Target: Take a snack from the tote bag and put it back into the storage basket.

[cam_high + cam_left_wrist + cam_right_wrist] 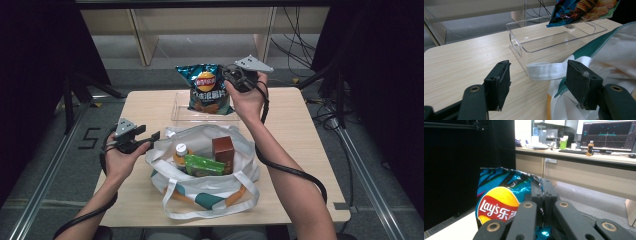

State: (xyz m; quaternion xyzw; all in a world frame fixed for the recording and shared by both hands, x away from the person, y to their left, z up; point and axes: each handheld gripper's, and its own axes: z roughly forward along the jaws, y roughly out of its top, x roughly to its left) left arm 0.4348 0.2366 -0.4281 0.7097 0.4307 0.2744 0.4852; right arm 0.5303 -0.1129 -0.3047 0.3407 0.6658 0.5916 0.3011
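Chip bag [206, 88], blue-teal foil with a red and yellow Lay's logo; the right gripper view reads "Lay's" plus Chinese characters, the rest too small to read. It is held up at the far middle of the table, hanging over the clear plastic tray [181, 112], with its lower corner just above the tray in the left gripper view. The right gripper [231, 75] has its jaws clamped tight on the bag's upper right edge, foil pinched between the pads. The right hand [247, 97] holds it from the right.

Nearer, mid-table: white tote bag [210, 192] with teal and orange trim, mouth open. Inside are a bottle with a white cap and orange label [181, 152], a green packet [204, 165] with unreadable print, and a brown box [223, 150] standing upright with no legible text.

The left gripper [152, 136] sits at the tote's left rim, jaws spread wide. A white strap of the tote lies beyond the gap between them; the pads press on nothing. The left hand [120, 160] is at near left.

Wooden table [300, 150]. A "5" mark [89, 138] is on the floor at left.
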